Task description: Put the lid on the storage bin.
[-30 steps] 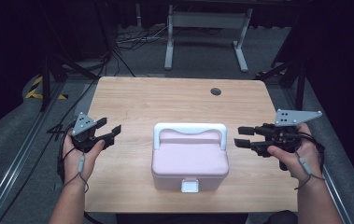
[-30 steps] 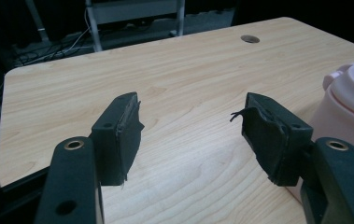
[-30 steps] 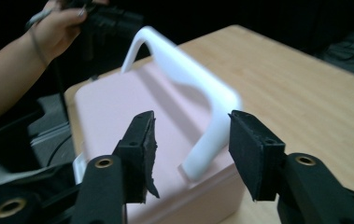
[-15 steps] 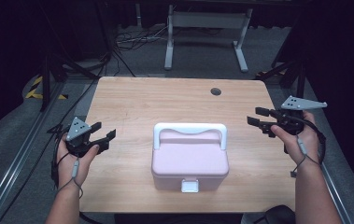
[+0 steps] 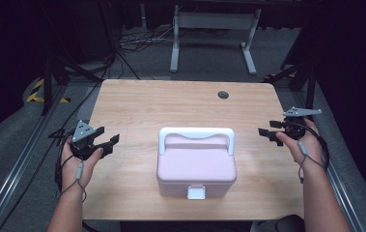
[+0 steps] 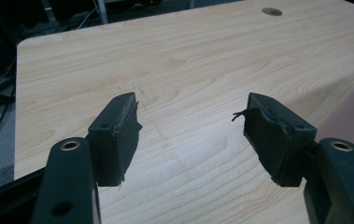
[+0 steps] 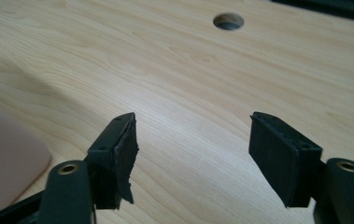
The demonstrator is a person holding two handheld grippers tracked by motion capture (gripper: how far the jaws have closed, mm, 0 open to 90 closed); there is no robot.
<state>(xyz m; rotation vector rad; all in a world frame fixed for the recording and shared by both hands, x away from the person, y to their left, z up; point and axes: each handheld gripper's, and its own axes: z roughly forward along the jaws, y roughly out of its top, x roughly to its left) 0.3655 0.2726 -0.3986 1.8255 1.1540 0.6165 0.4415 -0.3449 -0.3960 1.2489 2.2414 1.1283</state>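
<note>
Pink box (image 6: pixel 352 105) cut off, blurred.

Smooth matt pink plastic box (image 5: pixel 196 168) on a pale wood-grain table (image 5: pixel 171 104); each tool's black pads (image 6: pixel 118 137) look rough, frayed

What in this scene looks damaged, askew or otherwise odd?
The pads on the grippers look worn: the left gripper has a frayed thread on one pad, and the right gripper has a ragged pad. The pink box sits square and closed.
</note>
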